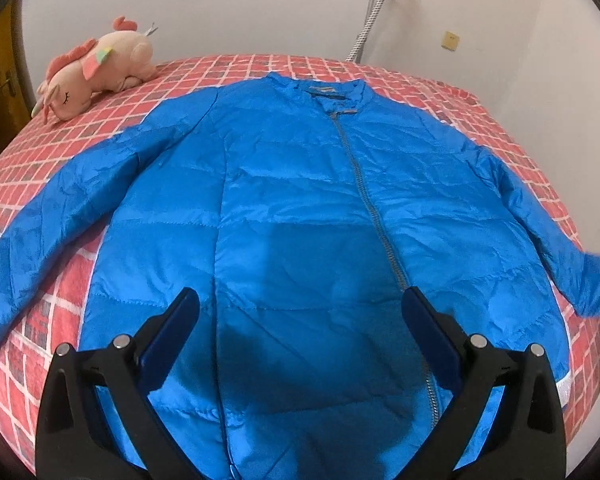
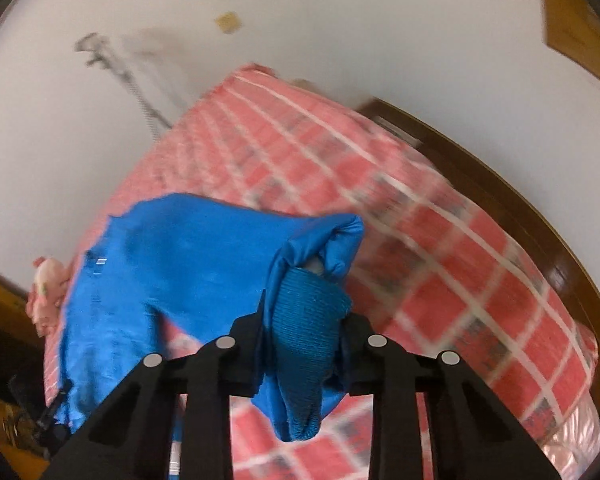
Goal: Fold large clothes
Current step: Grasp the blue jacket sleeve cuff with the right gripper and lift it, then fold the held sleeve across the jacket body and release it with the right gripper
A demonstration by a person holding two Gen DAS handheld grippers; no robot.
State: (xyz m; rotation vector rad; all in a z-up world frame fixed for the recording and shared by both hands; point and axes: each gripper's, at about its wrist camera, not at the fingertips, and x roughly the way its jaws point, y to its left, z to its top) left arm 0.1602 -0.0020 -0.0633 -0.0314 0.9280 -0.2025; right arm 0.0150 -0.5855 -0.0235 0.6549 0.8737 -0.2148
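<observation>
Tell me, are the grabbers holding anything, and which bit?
The right gripper pinches the puffy blue zip-up jacket by its knitted sleeve cuff. The left gripper holds nothing.

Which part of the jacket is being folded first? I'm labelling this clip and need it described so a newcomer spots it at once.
Start at the bed with the red checked cover, where a blue jacket lies flat, zipped. Follow it to the sleeve end pinched in the right gripper. That knitted ribbed cuff differs from the jacket's shiny, smooth fabric.
</observation>
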